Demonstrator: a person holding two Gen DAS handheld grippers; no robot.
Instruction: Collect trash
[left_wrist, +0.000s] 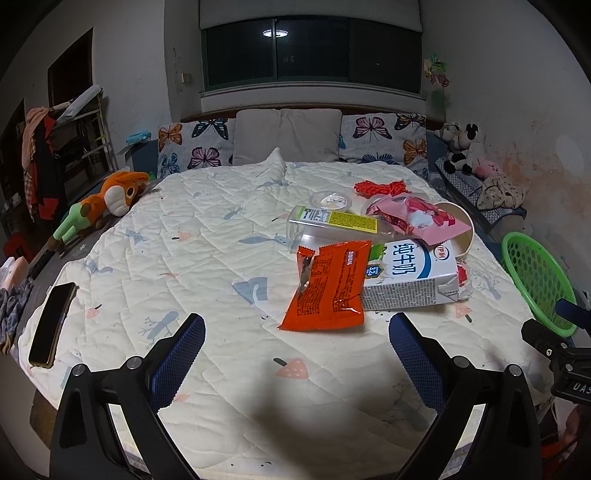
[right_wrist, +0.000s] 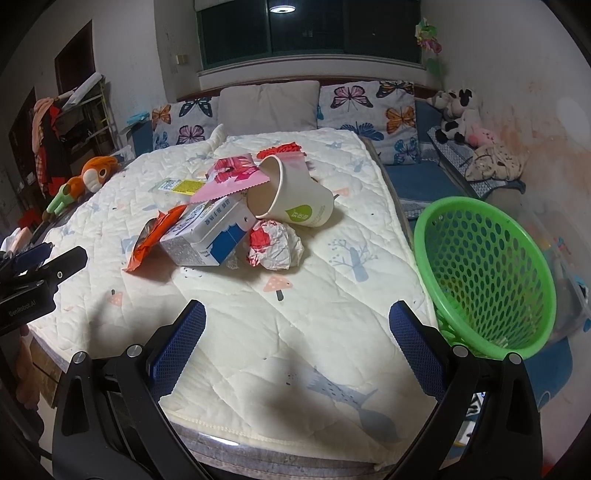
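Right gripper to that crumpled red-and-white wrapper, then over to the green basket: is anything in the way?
Nothing visible. Bare quilt lies between the open right gripper and the crumpled wrapper. The green basket sits off the bed's right edge, opening tilted toward the bed, with no trash between.

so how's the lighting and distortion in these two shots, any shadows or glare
Left wrist view: dim room light, a ceiling lamp reflected in the dark window, a soft shadow on the quilt between the open left gripper. Right wrist view: same fisheye bending, black corners, the green basket stretched at the edge.
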